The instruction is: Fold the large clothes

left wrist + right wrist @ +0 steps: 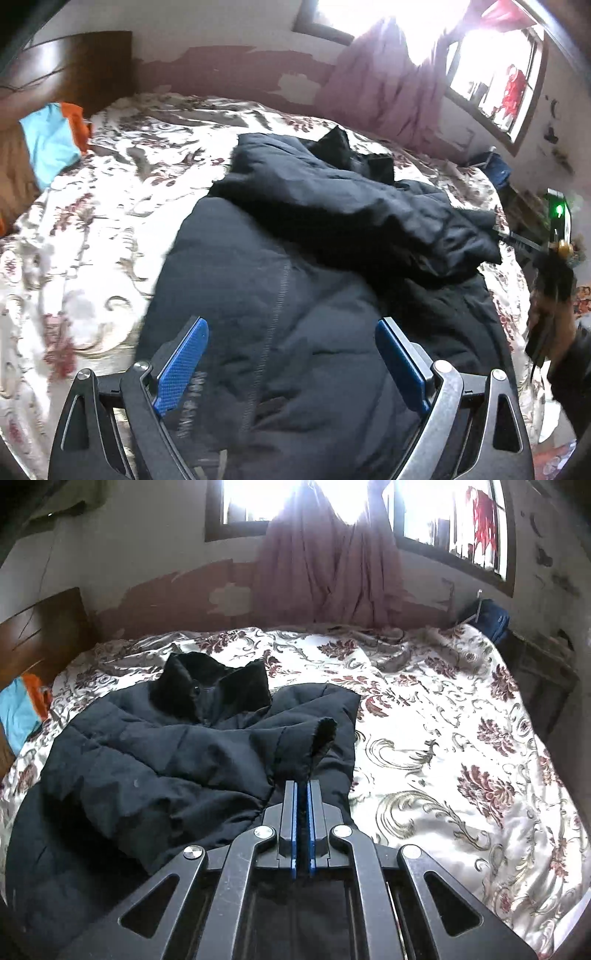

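Observation:
A large black padded jacket [295,266] lies spread on the flowered bedspread [92,221], collar toward the far wall. One sleeve is folded across its chest. My left gripper [291,325] stands open just above the jacket's lower body by the zip, with nothing pinched between its blue pads [181,365]. In the right wrist view the jacket [147,768] fills the left half, and my right gripper [303,784] is shut on the edge of the sleeve cuff [323,734]. The left wrist view shows the right gripper [502,238] at the far right, holding that sleeve end.
Bare bedspread [443,738] stretches to the right of the jacket. A blue and orange cloth [51,140] lies by the wooden headboard [74,62]. A pink curtain [325,572] hangs under the windows. A blue bag [491,618] sits at the bed's far corner.

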Demonstrator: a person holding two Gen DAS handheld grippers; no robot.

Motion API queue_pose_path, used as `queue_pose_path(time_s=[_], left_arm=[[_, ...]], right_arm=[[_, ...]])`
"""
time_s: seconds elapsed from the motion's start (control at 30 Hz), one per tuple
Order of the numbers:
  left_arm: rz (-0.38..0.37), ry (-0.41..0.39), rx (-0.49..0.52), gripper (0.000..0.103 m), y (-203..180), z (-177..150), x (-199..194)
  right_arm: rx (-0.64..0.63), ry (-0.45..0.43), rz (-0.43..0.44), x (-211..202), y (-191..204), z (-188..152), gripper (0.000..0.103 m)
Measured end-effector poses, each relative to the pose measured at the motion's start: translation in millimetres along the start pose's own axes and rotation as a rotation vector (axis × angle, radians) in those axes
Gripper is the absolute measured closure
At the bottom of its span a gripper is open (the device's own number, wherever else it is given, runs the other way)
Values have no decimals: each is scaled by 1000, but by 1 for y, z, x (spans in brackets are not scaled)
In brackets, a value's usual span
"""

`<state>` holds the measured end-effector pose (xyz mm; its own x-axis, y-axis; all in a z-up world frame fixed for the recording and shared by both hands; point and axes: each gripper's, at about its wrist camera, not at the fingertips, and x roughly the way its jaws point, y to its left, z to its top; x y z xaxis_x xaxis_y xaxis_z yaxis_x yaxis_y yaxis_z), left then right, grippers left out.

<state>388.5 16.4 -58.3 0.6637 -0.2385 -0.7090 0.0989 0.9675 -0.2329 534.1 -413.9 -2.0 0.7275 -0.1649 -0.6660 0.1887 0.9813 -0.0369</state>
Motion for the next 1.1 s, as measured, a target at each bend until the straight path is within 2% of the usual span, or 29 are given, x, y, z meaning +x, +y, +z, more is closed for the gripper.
queue_pose_path(time_s=[0.13,0.17,0.2,0.27,0.33,0.43,0.57,0.7,0.83,0.93,1.0,1.1], left_arm=[[-19,3,11,12,8,0,5],[-25,4,13,12,9,2,8],[-36,4,19,12,10,3,13],[-70,-8,40,12,13,12,29],[-84,-12,59,12,14,25,45],[-61,-22,70,12,21,43,66],[-26,-11,39,12,20,63,79],[8,26,22,12,8,85,84],[15,110,98,12,-17,115,100],[21,155,201,12,-41,135,125],[16,188,232,12,-49,145,141],[-9,251,227,12,-61,159,166]], right_arm=[[-7,4,-15,12,-5,-13,93],[-11,-4,-18,11,-5,-19,83],[-18,-19,-27,11,-3,-23,65],[-25,-84,-32,10,12,-30,45],[-29,-146,-8,14,31,-38,44],[-12,-116,55,35,66,-51,44],[-22,-12,134,39,92,-61,44],[-86,65,154,31,99,-48,44],[-87,220,190,52,99,-31,43],[-99,302,196,72,103,-29,43],[-86,348,171,85,103,-32,43],[-31,397,162,102,96,-33,42]])
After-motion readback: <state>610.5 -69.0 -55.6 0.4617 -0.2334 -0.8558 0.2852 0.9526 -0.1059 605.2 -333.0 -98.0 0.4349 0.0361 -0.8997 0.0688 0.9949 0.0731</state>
